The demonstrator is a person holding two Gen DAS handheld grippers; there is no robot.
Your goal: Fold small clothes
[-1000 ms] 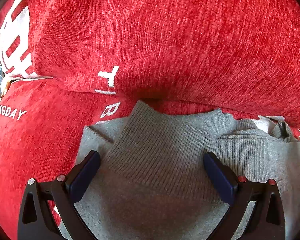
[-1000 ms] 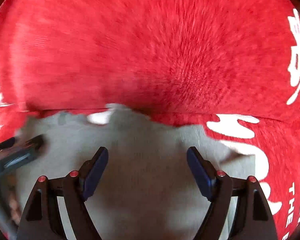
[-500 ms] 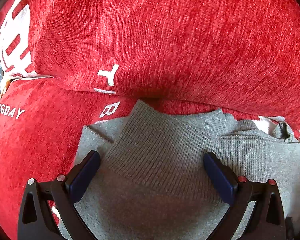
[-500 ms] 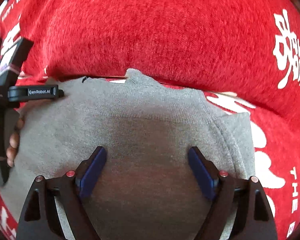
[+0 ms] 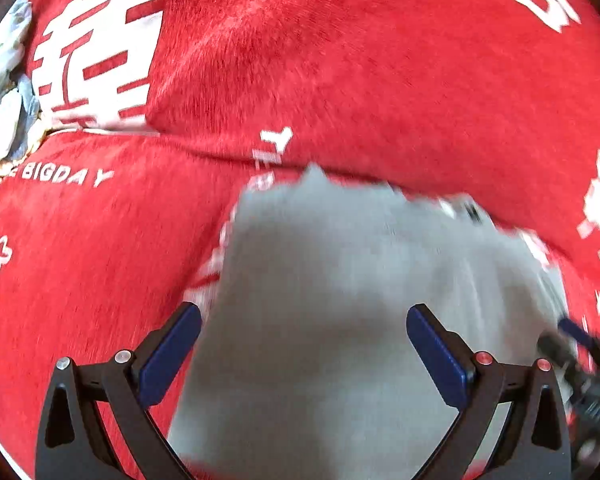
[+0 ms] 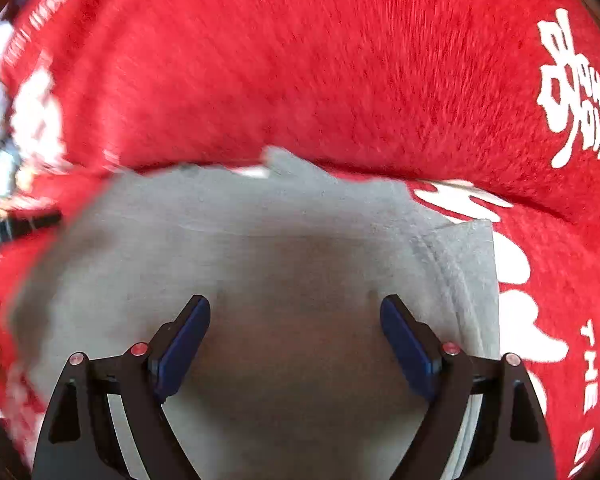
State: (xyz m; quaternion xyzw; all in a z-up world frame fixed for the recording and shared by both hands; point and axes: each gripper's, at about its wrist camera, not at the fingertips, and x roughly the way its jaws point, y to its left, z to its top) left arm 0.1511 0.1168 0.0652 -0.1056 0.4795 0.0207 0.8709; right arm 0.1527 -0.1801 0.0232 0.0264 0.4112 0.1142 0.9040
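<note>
Grey folded garment (image 6: 260,264) lies flat, long axis across red cover (image 6: 300,60).

The left claw (image 5: 304,344) shows two matte black, angular arms, each with triangular cut-outs in its frame and a long, flat, dark-blue pad (image 5: 171,354) lining the inner face of its finger. Small round fasteners sit in pairs on top of each arm: silver-grey ones on one side, red ones (image 5: 483,357) on the other. The right claw (image 6: 295,346) is built alike: black skeletal arms, blue pads (image 6: 405,350), and pinkish-red screw heads (image 6: 139,348) on both shoulders. At the edge of each view the other claw appears as a blurred black shape, with a blue pad tip showing in the left wrist view.
</note>
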